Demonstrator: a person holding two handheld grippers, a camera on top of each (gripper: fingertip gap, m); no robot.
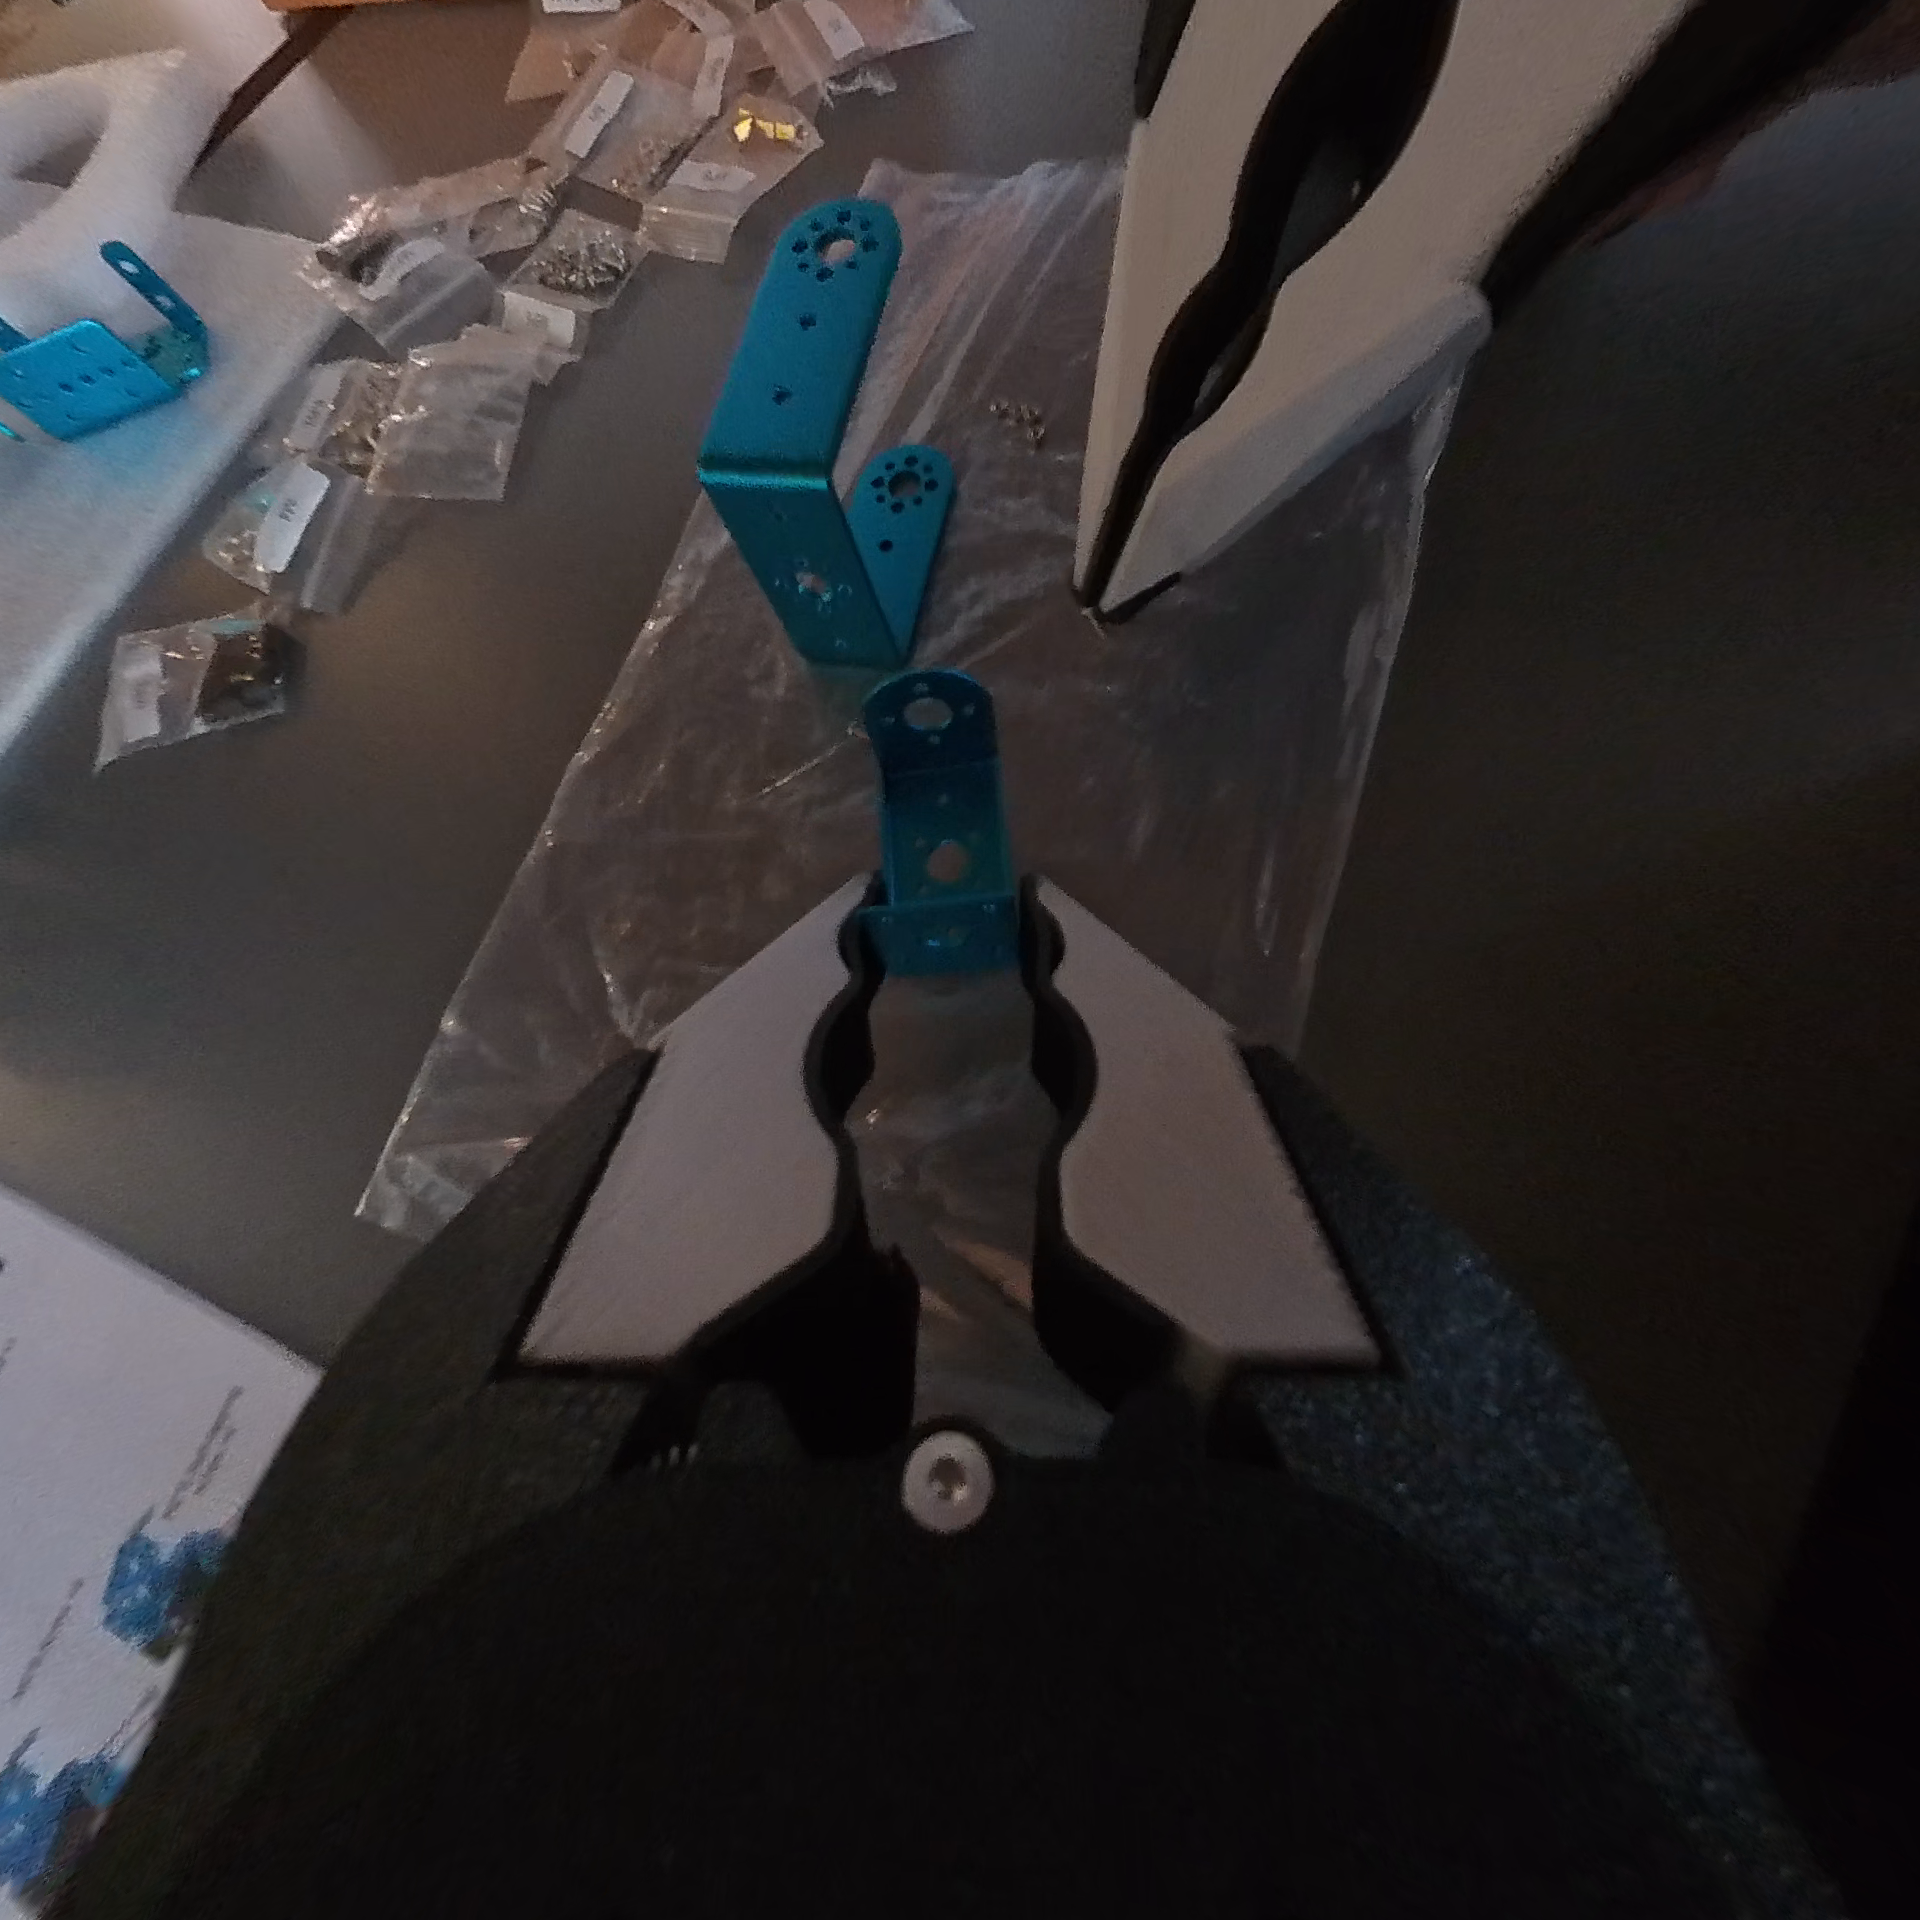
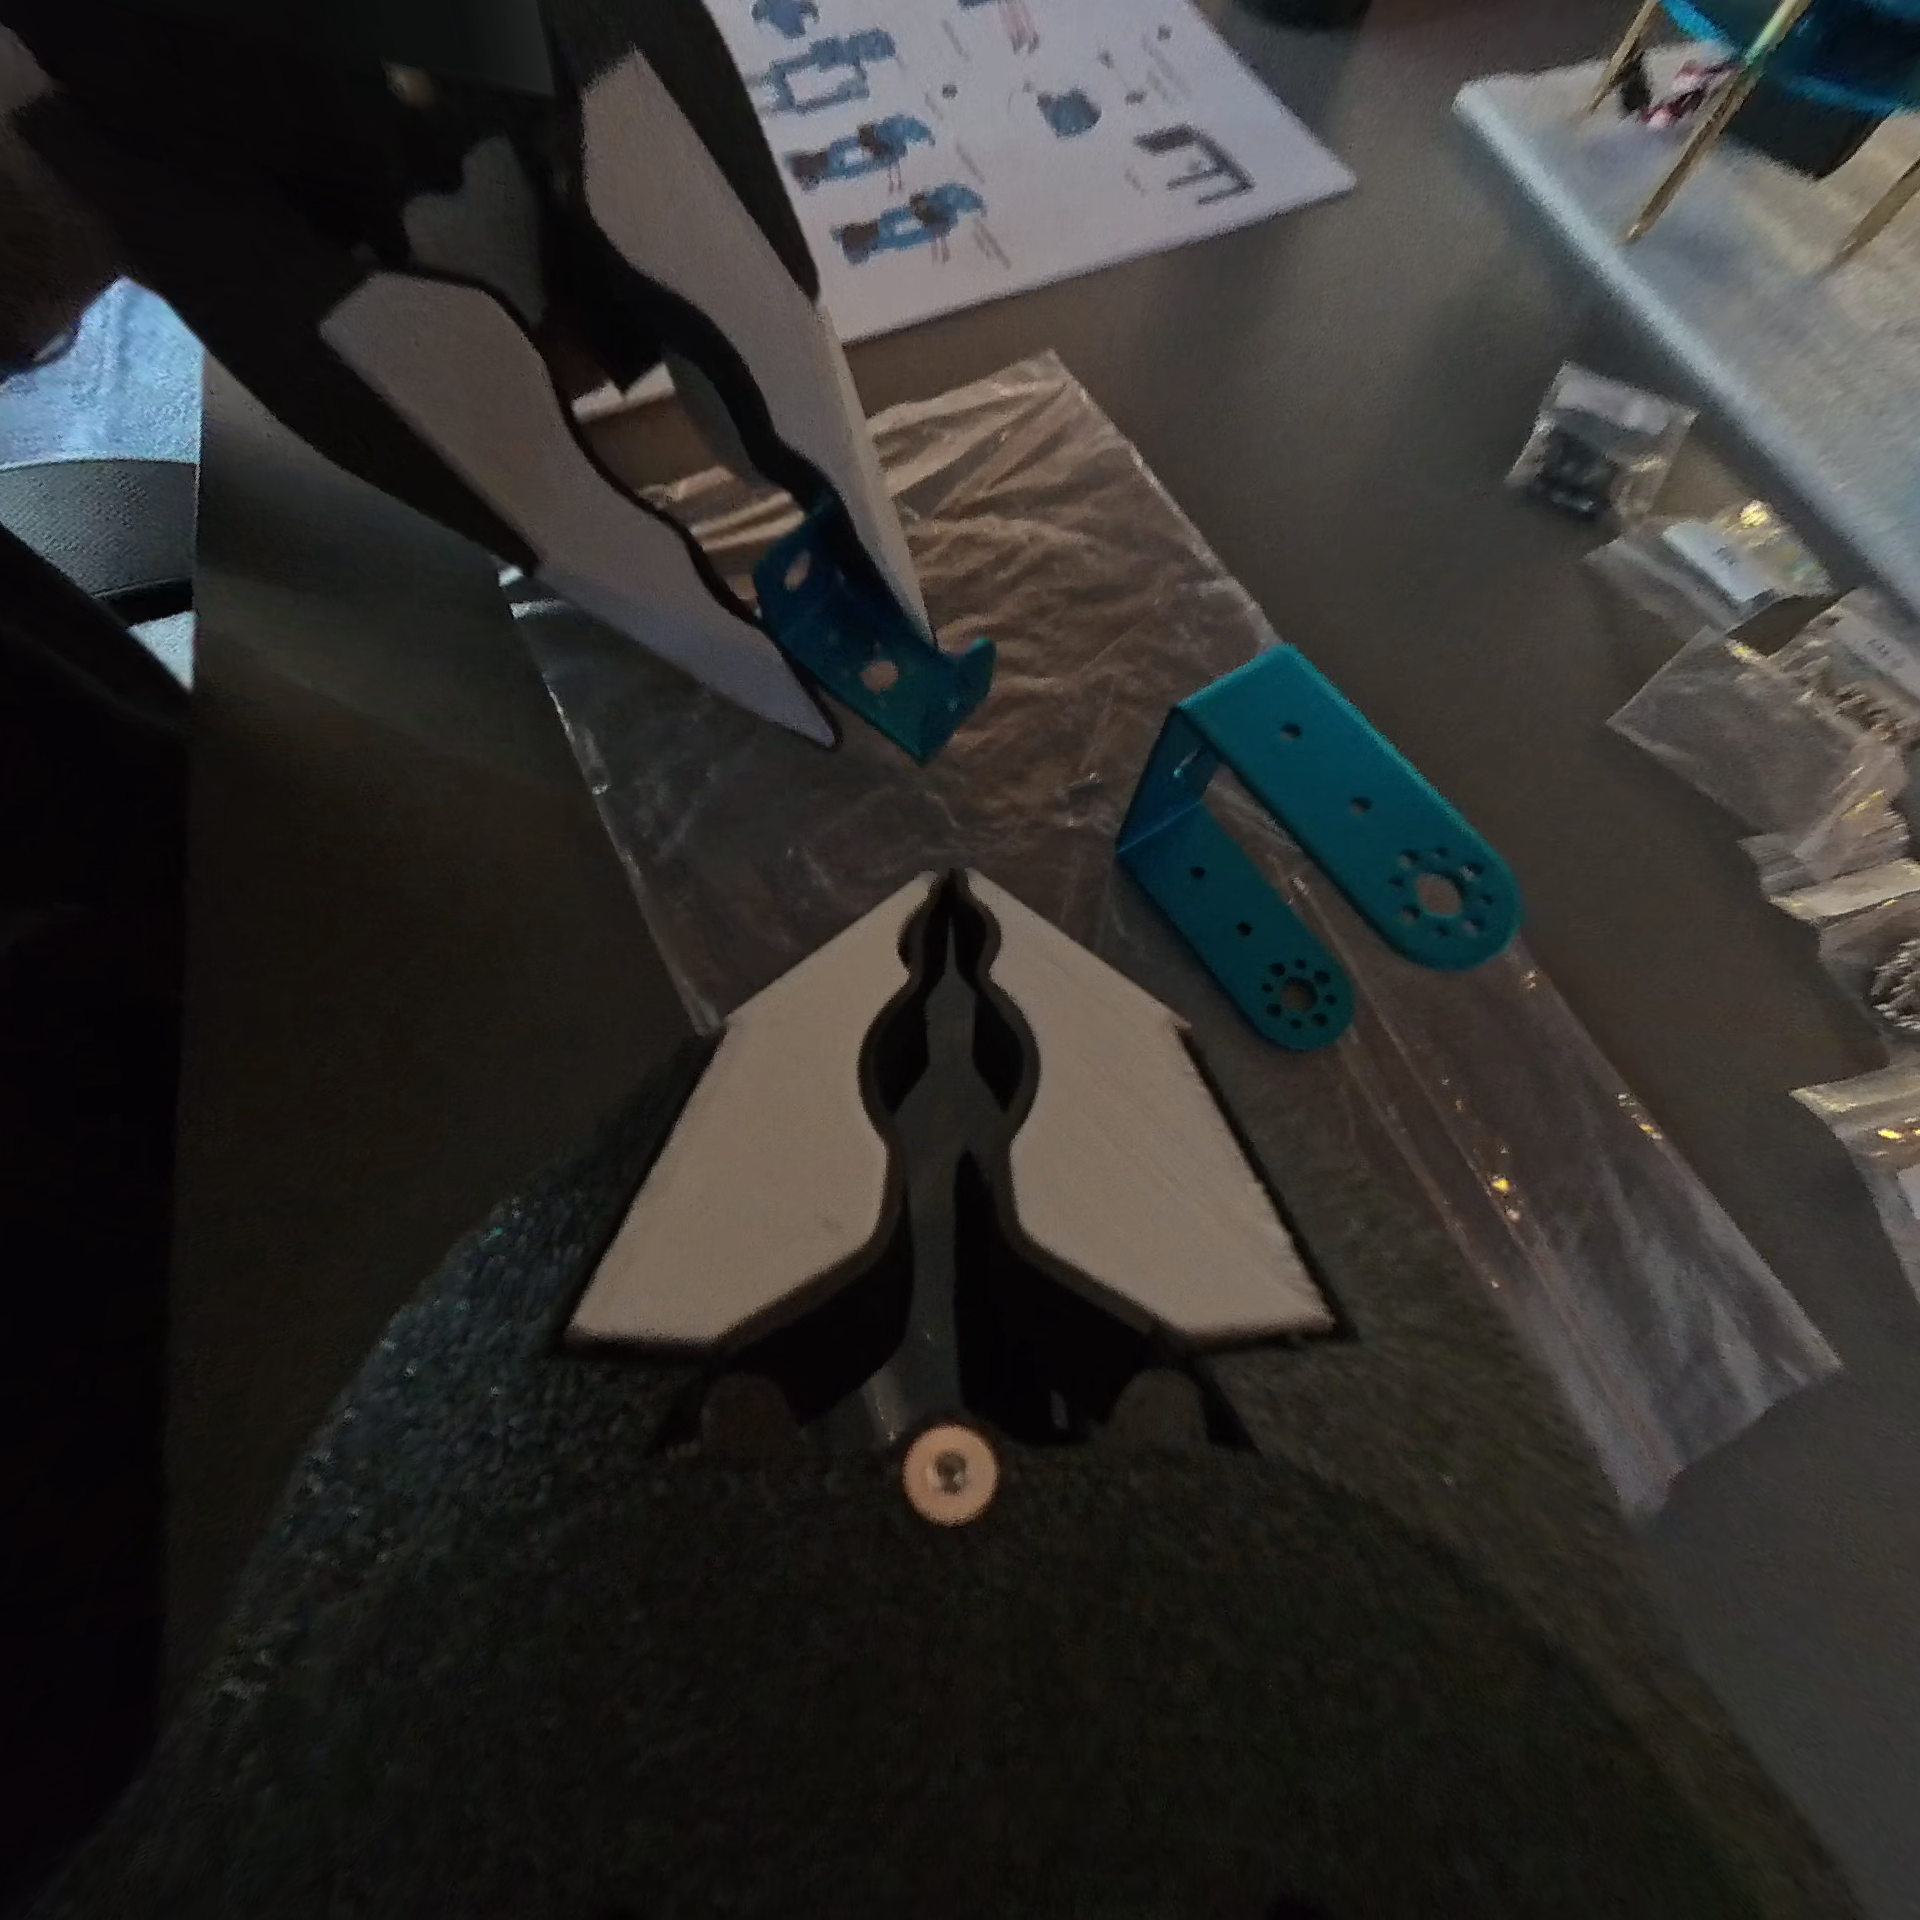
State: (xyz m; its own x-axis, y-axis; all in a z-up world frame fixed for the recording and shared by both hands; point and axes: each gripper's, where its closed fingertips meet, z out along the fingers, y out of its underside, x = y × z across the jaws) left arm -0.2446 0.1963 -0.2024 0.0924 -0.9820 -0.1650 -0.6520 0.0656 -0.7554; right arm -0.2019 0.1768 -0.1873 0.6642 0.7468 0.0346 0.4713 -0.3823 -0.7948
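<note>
Left wrist view: left gripper (image 1: 951,914) is clamped on a small blue anodised metal bracket with punched holes (image 1: 935,831), pinched by its near flange between the fingertips. The bracket sticks forward and up, over a crinkled clear plastic bag (image 1: 1091,727) lying flat on the dark grey table (image 1: 260,935). Just beyond it a larger blue U-shaped metal bracket with rounded perforated ends (image 1: 800,416) rests on the same bag. Far left lies a scatter of small clear bags of screws and hardware (image 1: 468,312), with another blue perforated bracket (image 1: 94,374) on a white foam sheet (image 1: 62,166). A printed white instruction sheet (image 1: 94,1403) sits near left. The right gripper (image 1: 1101,608) comes down at far right, tips together, touching or just above the bag; cannot tell which.

Right wrist view: right gripper (image 2: 954,881) has its fingertips closed with nothing between them, hovering over the clear bag (image 2: 1039,540), pointing down and forward. The left gripper (image 2: 873,675) enters from upper left, angled steeply down, with the small bracket (image 2: 883,675) held low just above the bag. The large U bracket (image 2: 1330,873) lies on its side to the right, near the right gripper's tips but apart. The instruction sheet (image 2: 1039,135) lies far off.
</note>
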